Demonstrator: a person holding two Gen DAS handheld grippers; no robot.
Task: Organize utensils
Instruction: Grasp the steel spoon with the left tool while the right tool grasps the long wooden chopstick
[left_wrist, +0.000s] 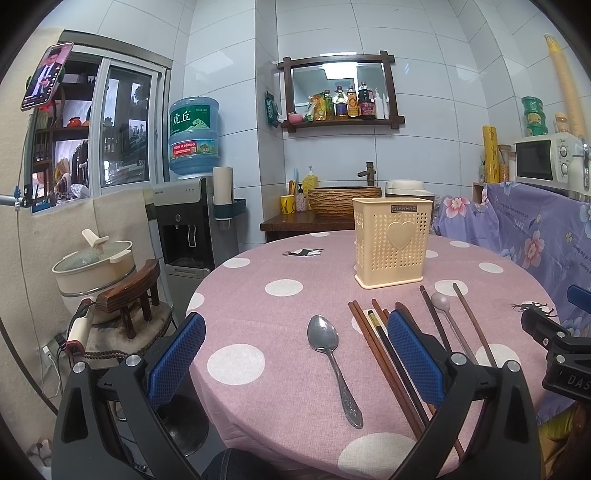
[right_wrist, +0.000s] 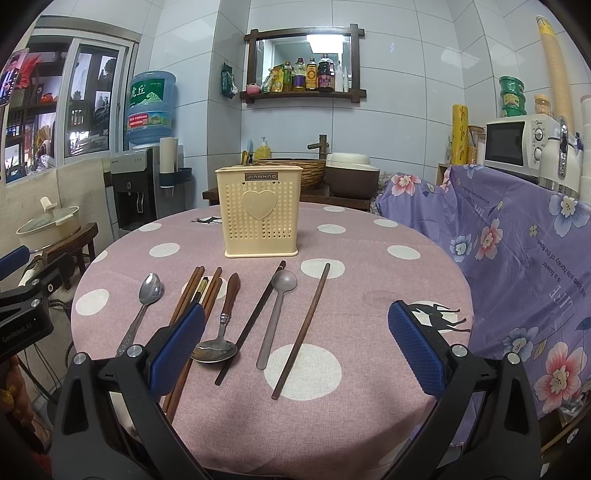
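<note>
Utensils lie in a loose row on the round table covered in a pink cloth with white dots (right_wrist: 369, 288), all in front of the cream perforated plastic holder with a heart on its face (right_wrist: 259, 211), which stands upright further back near the table's middle. From the left in the right wrist view: a plain steel spoon (right_wrist: 142, 306) with its bowl toward the holder, a bundle of brown wooden chopsticks (right_wrist: 192, 295), a steel spoon with a wooden handle (right_wrist: 221, 328) with its bowl toward the camera, a single dark chopstick (right_wrist: 255, 321), a translucent grey plastic spoon (right_wrist: 277, 314), and one more brown chopstick (right_wrist: 301, 332) lying apart on the right. The dark chopstick and the grey spoon lie just beside each other.

The left gripper (left_wrist: 295, 354) hangs with its blue-padded jaws spread wide over the plain steel spoon, holding nothing. The right gripper (right_wrist: 295, 350) likewise has its jaws wide apart and empty above the near utensils.
</note>
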